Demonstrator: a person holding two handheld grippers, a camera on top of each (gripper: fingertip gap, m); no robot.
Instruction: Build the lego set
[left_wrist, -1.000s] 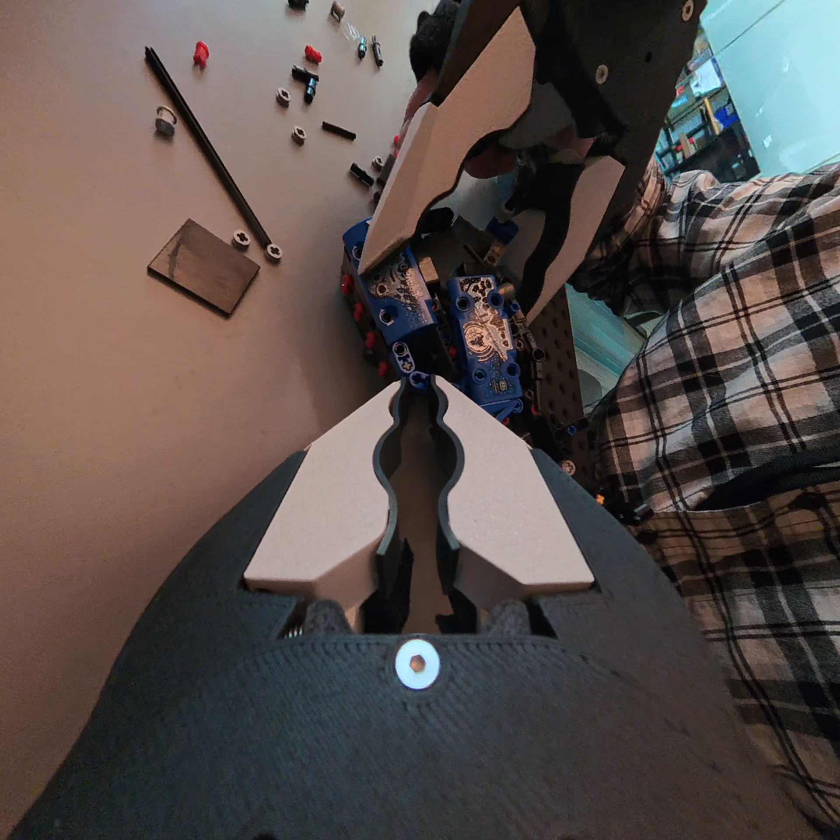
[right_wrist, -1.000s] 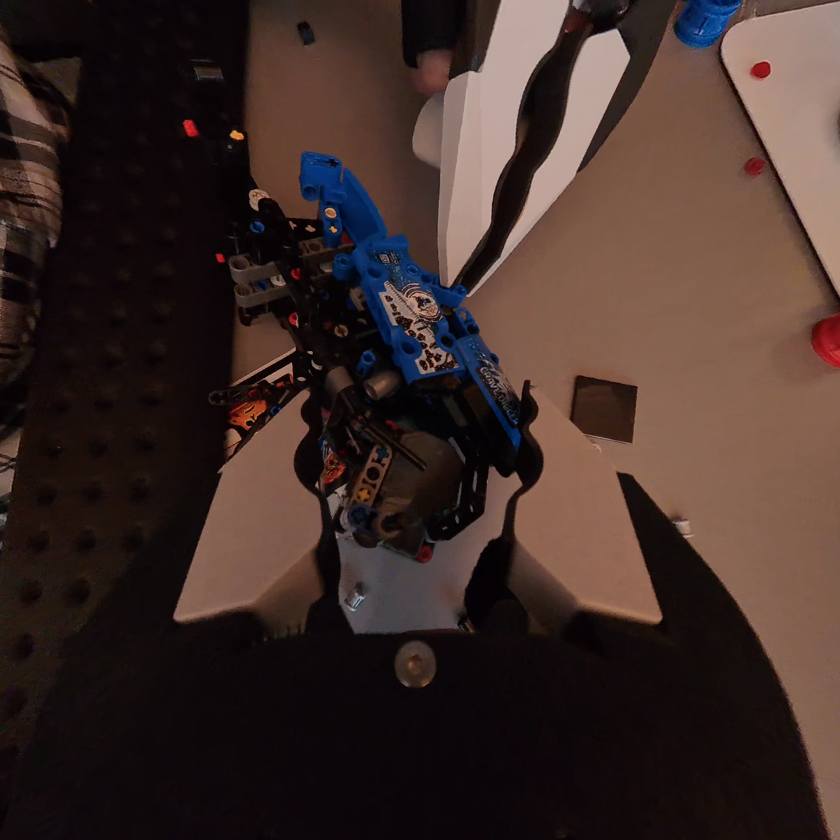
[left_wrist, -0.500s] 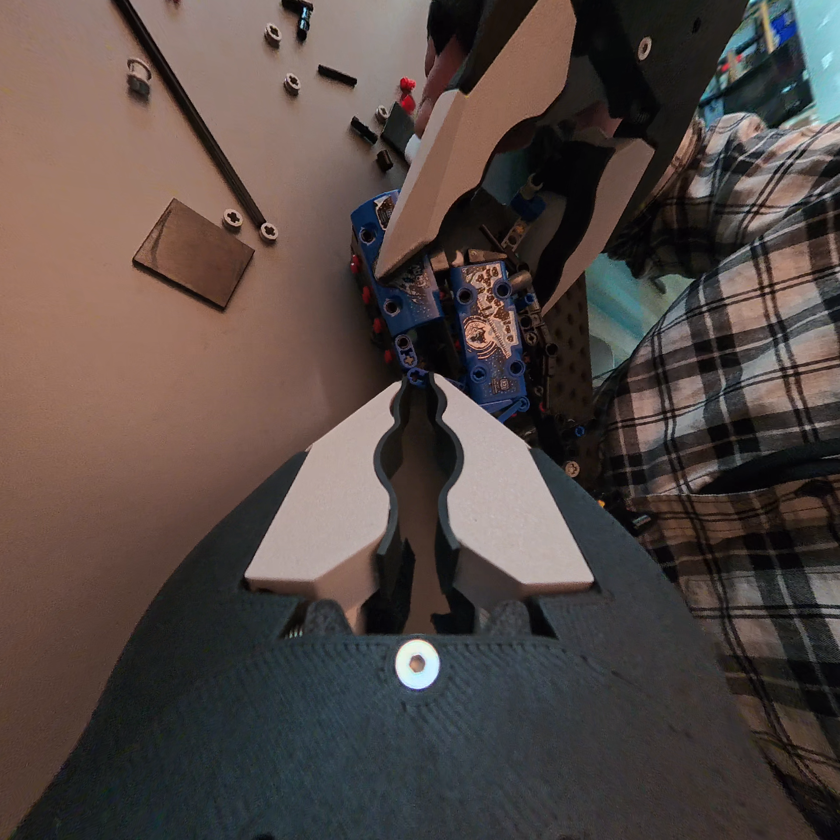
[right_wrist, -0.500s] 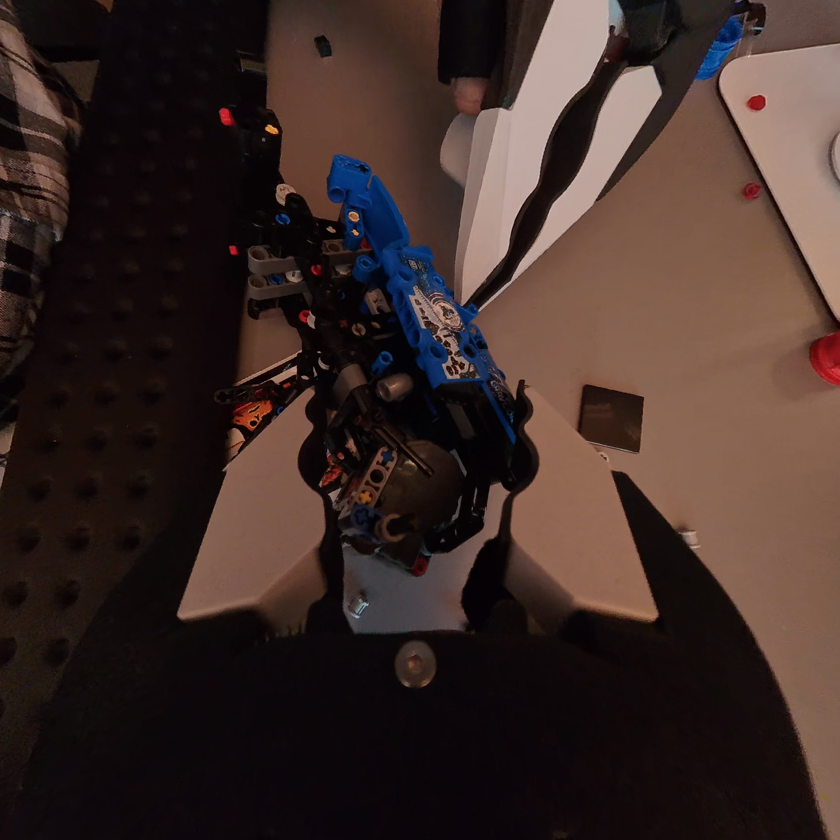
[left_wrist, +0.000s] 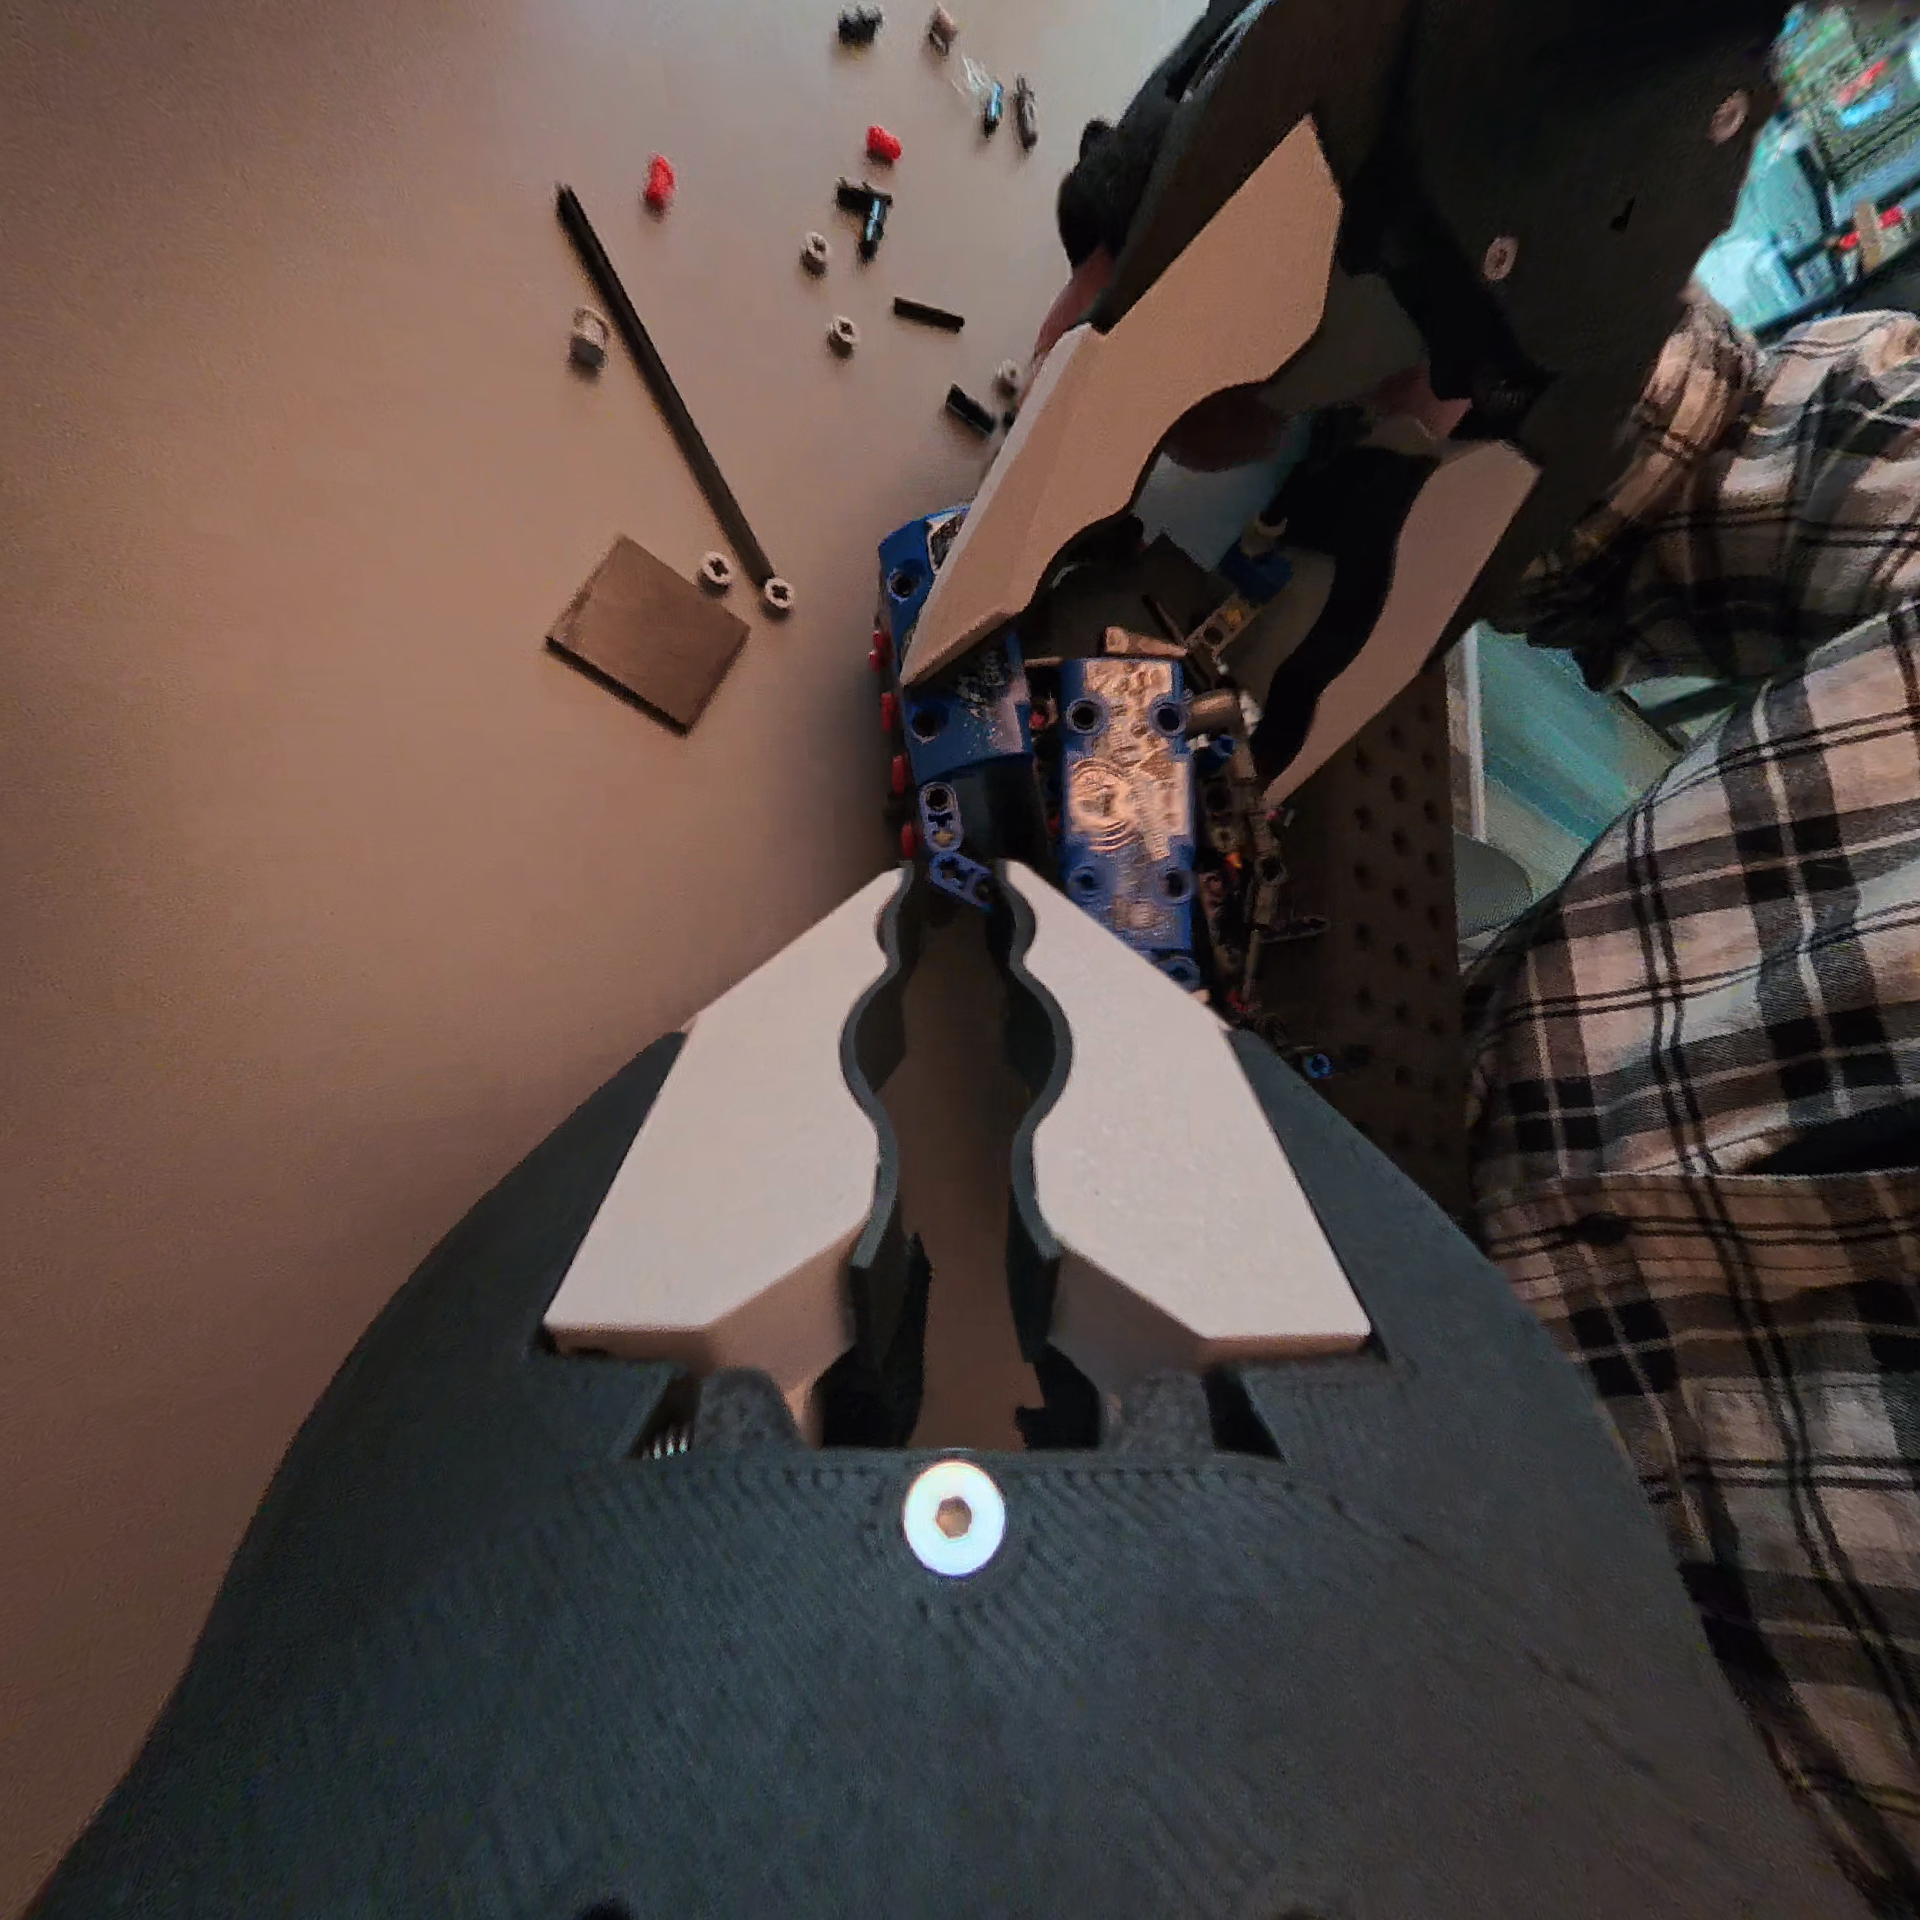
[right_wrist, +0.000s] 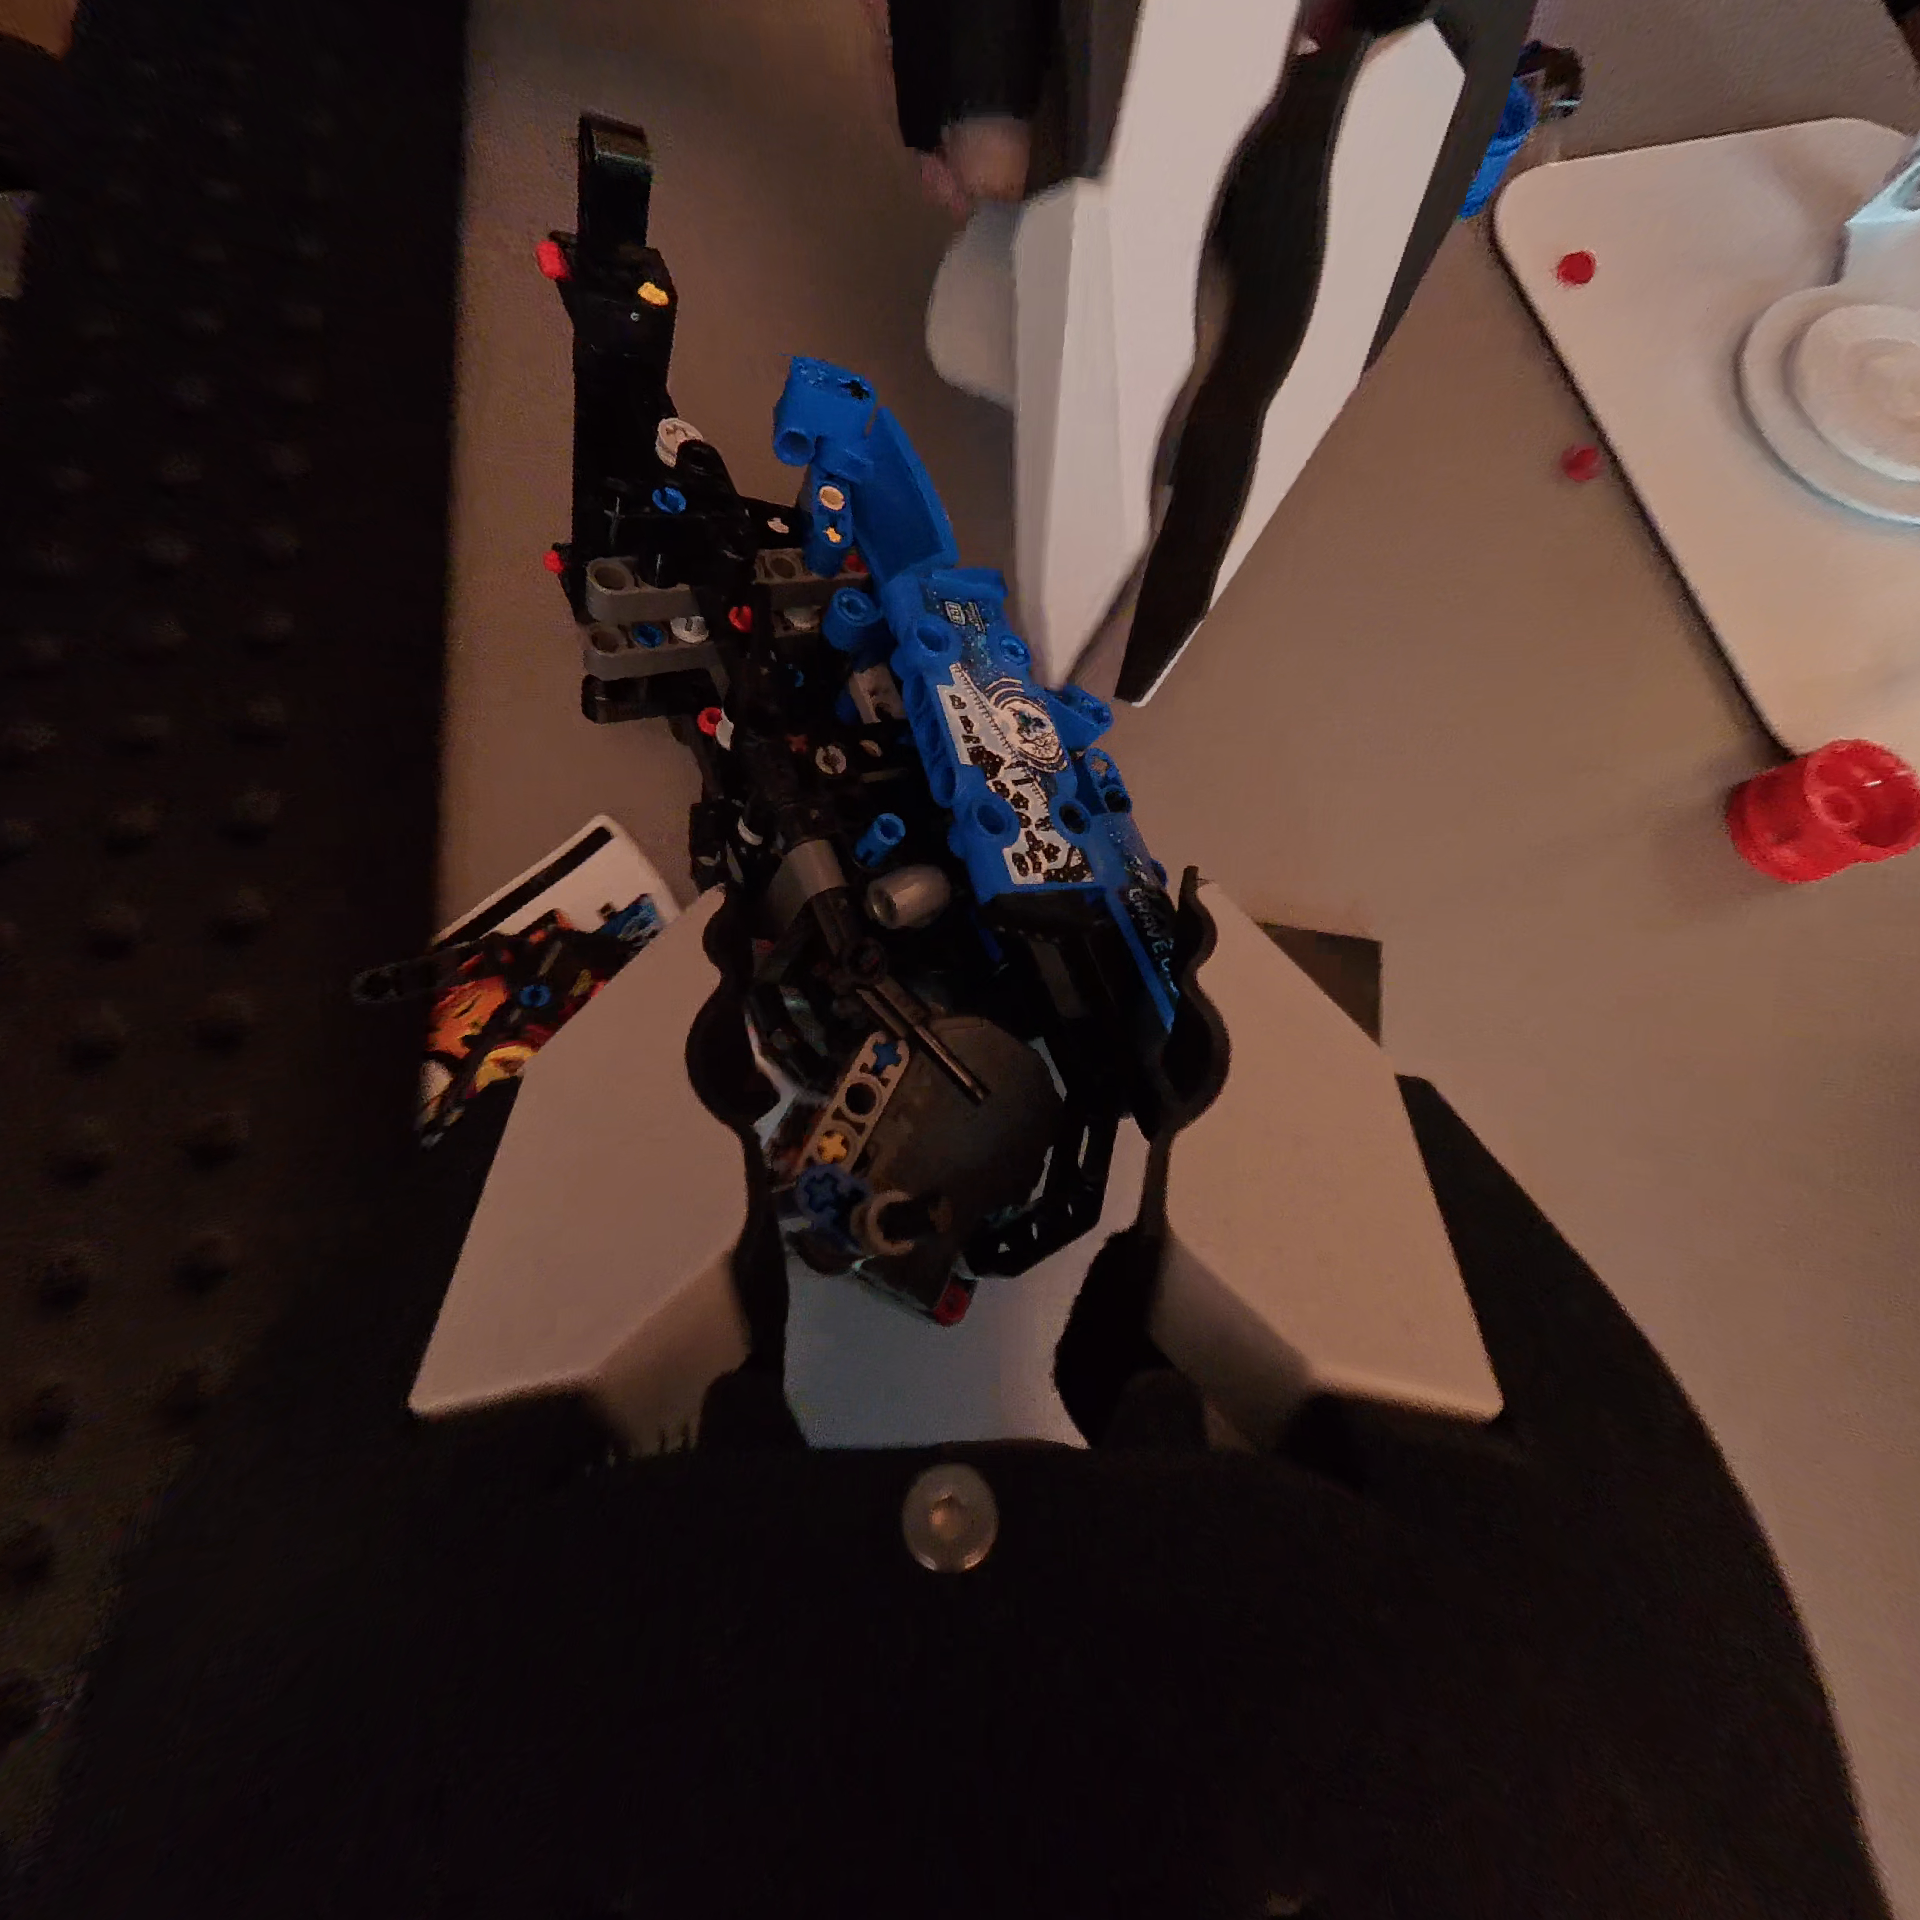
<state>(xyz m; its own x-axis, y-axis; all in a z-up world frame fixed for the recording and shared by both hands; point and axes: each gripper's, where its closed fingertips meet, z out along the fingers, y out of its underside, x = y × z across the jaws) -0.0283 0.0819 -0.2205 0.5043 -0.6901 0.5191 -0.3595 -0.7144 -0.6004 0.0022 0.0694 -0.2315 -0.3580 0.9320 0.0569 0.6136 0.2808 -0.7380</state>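
Right gripper (right_wrist: 956, 1039) clamps the model (right_wrist: 935, 790); left gripper (left_wrist: 956, 894), pinching a blue piece (left_wrist: 961, 878), has pulled slightly back, piece seemingly unseated

You are working with two tongs, the left tongs (left_wrist: 951, 883) and the right tongs (right_wrist: 956, 899), and one blue and black model (right_wrist: 997, 769).

In the left wrist view, toward eleven o'clock on the bench (left_wrist: 260, 727), count:
- one long black rod (left_wrist: 665, 384)
- one dark flat tile (left_wrist: 649, 631)
- two small red pegs (left_wrist: 657, 179)
- at least five pale round collars (left_wrist: 717, 566)
- at least three short black pins (left_wrist: 928, 312)

The bits at twelve o'clock are too small to count.

In the right wrist view you have:
- one red hub (right_wrist: 1823, 810) at three o'clock
- one white board (right_wrist: 1662, 582) at two o'clock, carrying two red studs (right_wrist: 1576, 267)
- one printed sheet (right_wrist: 551, 904) at nine o'clock
- one dark studded mat (right_wrist: 208, 727) at nine o'clock
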